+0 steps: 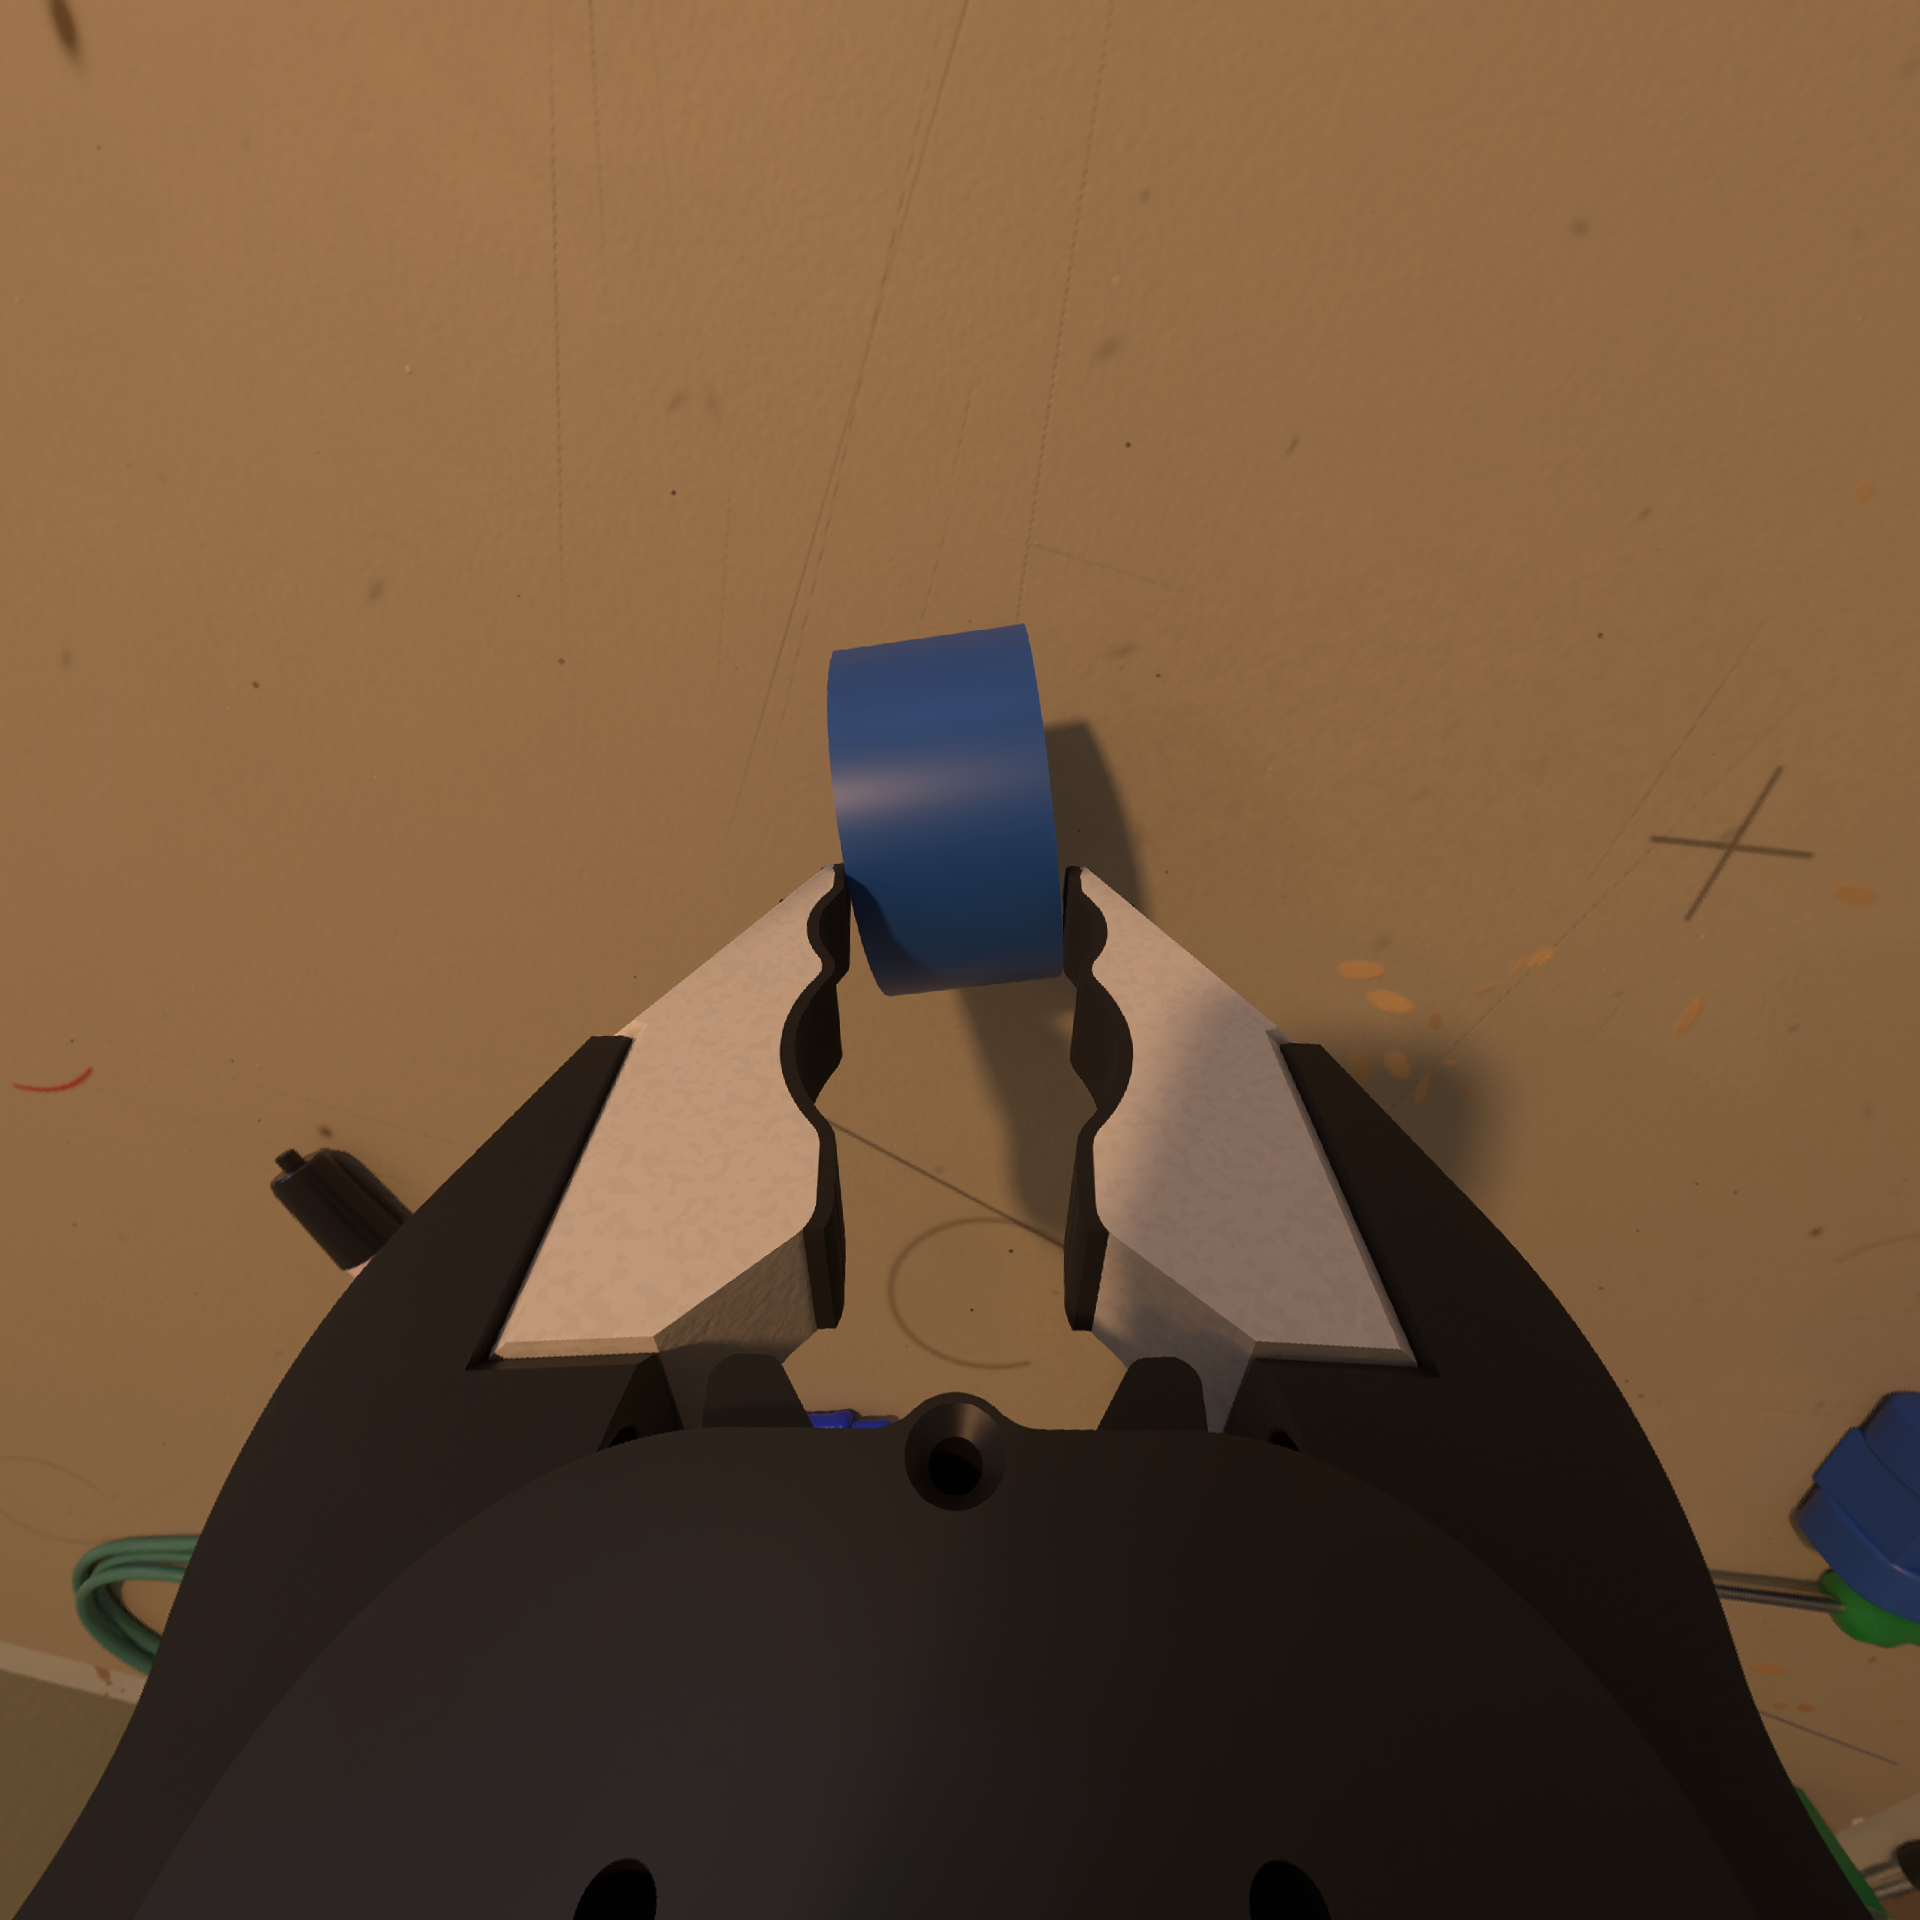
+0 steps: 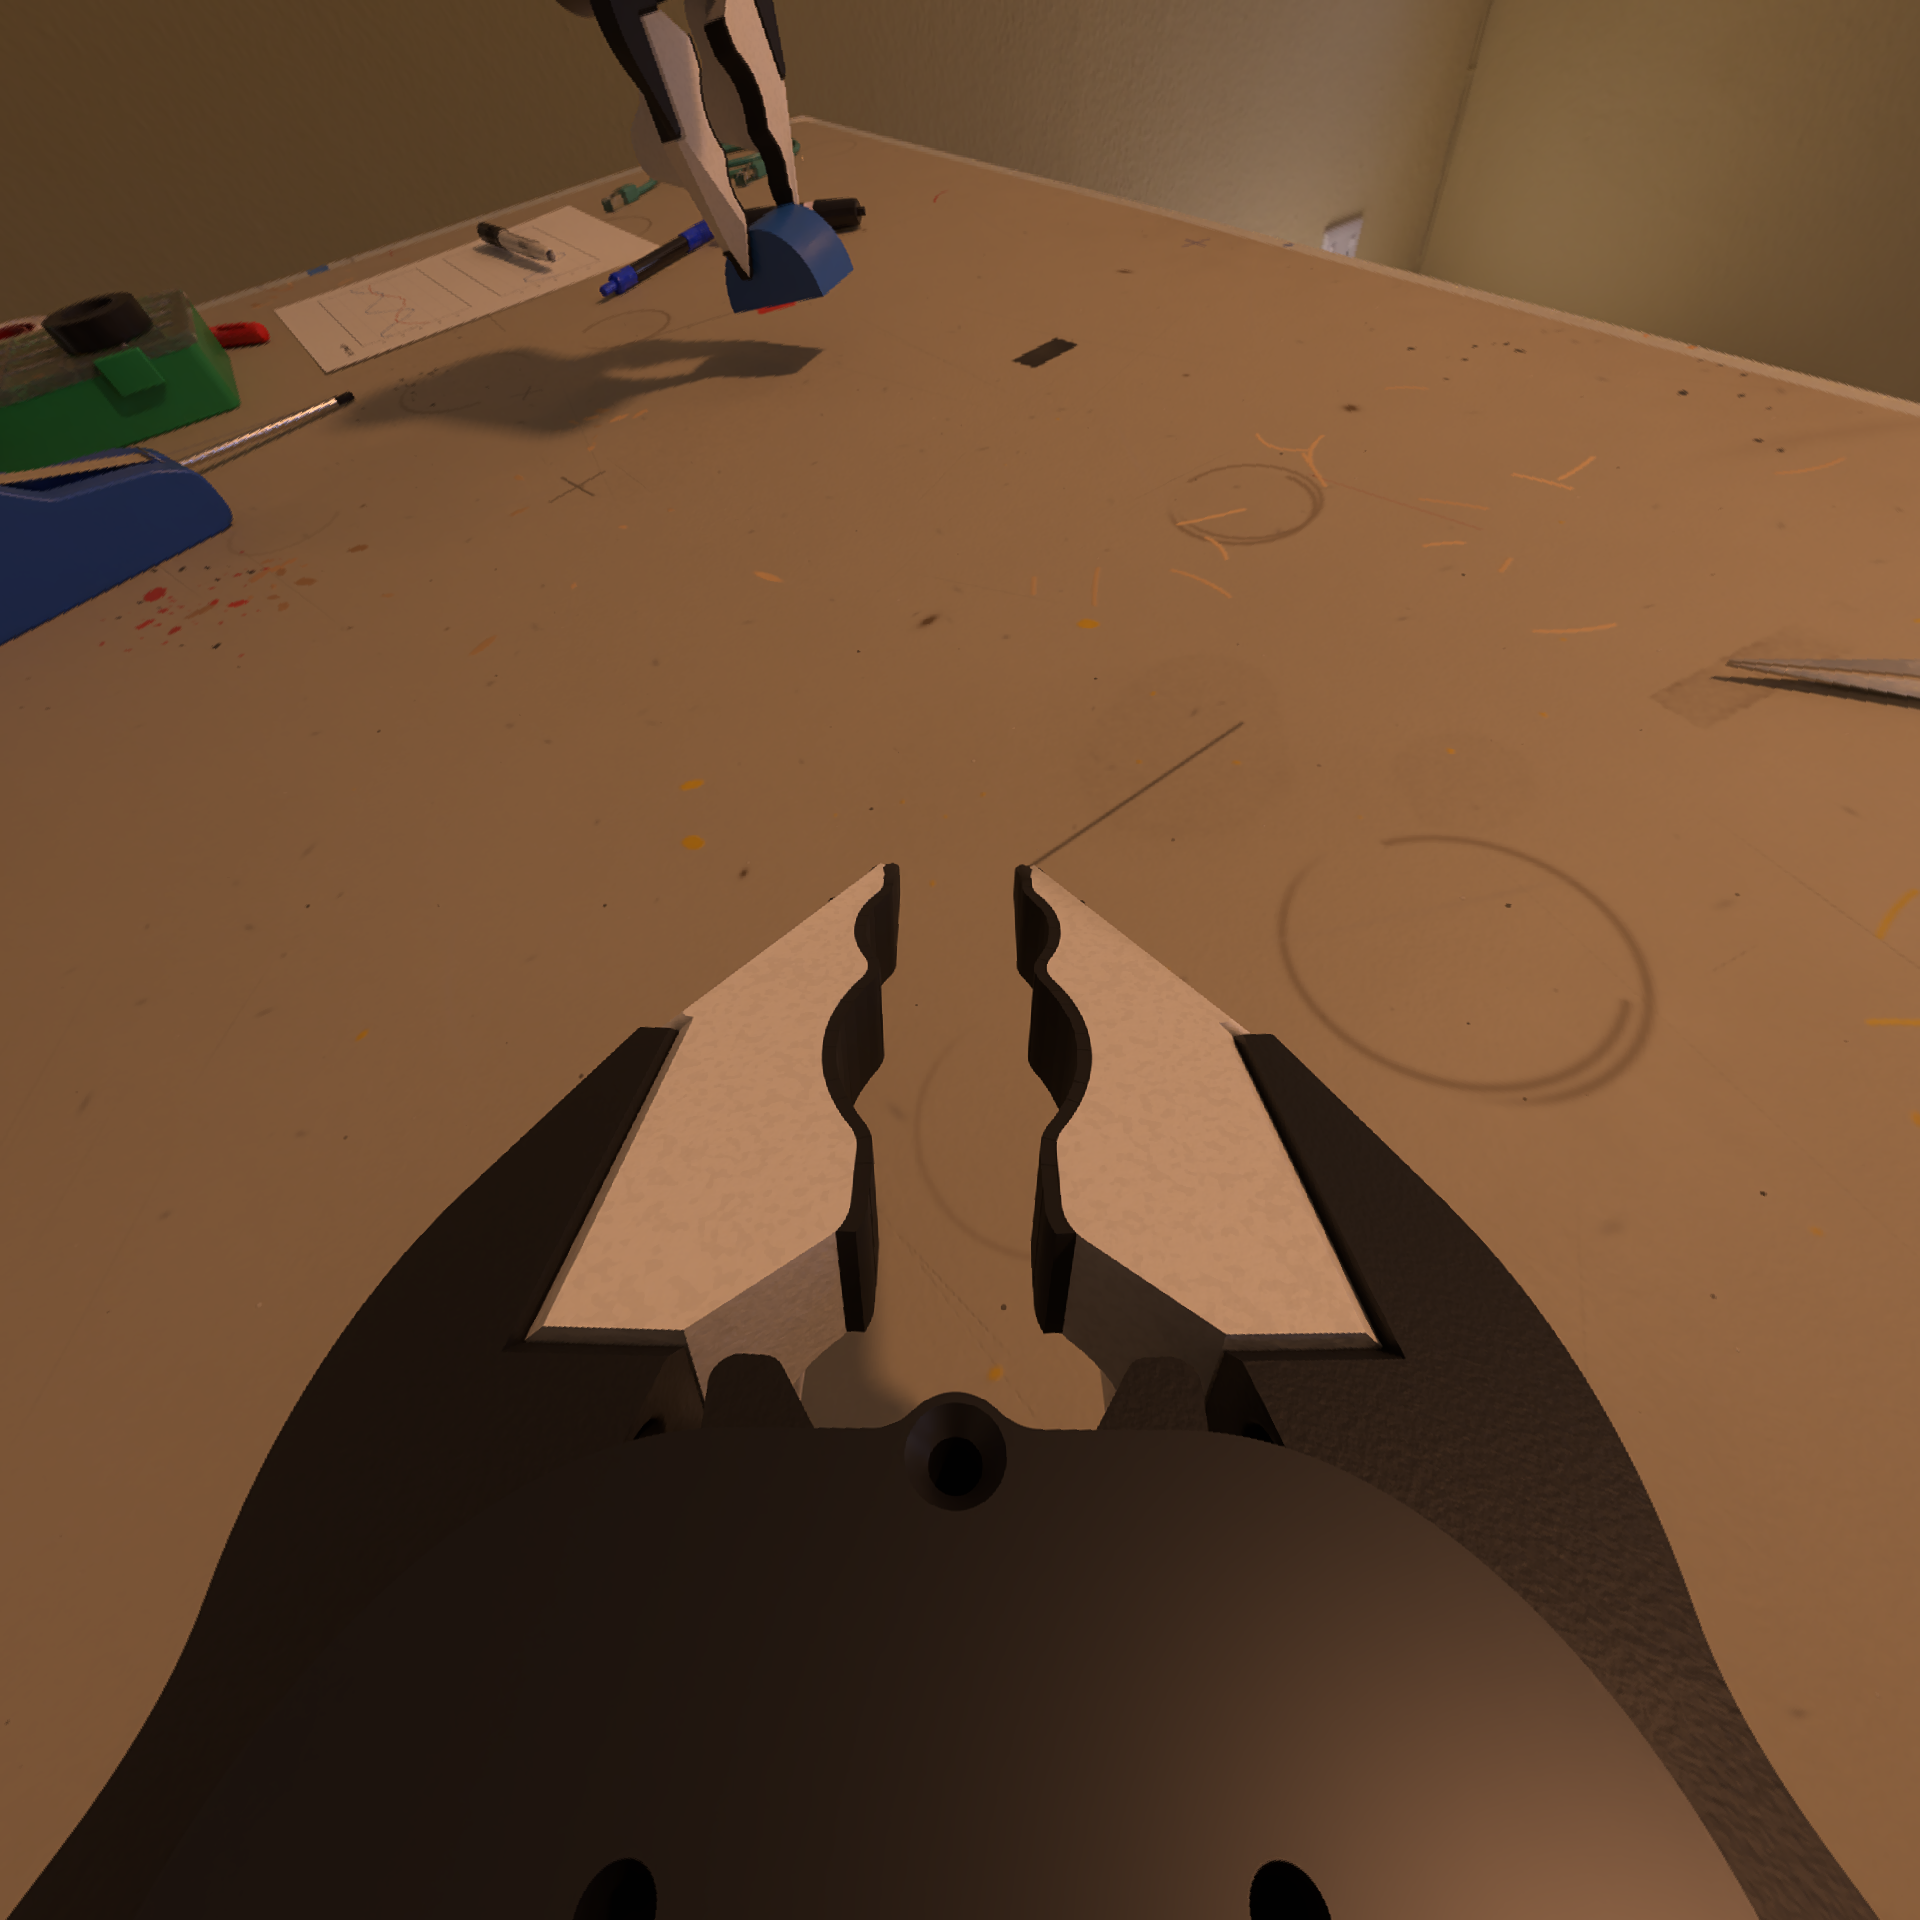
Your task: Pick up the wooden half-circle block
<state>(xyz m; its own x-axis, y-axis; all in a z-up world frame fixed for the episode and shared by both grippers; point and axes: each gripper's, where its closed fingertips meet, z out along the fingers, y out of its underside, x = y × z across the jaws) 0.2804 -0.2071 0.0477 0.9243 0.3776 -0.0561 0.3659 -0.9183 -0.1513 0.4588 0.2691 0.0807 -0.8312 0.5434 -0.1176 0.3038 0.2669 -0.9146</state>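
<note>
Left tool (image 1: 957,920) clamped on the blue half-circle block (image 1: 940,810), one fingertip (image 1: 831,894) pressed to each flat side, curved face turned up toward the camera. Block lifted clear of the brown table (image 1: 416,520), its shadow thrown on the surface to the right and below. From the right wrist view, same block (image 2: 795,260) seen far off near the back edge of the table (image 2: 1039,644), pinched between the left tool's (image 2: 764,234) pale fingers, flat underside facing down, dark shadow well apart to the left on the surface.

Right tool (image 2: 957,878) holding nothing, jaws parted with a narrow gap, hovering low over bare tabletop marked with pencil circles and orange flecks.

Behind the block in the right wrist view: a blue-capped pen (image 2: 655,262), a black marker (image 2: 514,242) lying on a white sheet of paper (image 2: 457,286), and another black marker (image 2: 842,213) partly hidden by the block. At the left edge: a green box (image 2: 114,390) with a black ring on top, a blue tape dispenser (image 2: 94,530), a thin silver pen (image 2: 270,426) between them.

In the left wrist view, near the tool body: a black marker end (image 1: 327,1205) at left, a green cable loop (image 1: 120,1600) lower left, the blue dispenser (image 1: 1870,1517) at the right edge.
</note>
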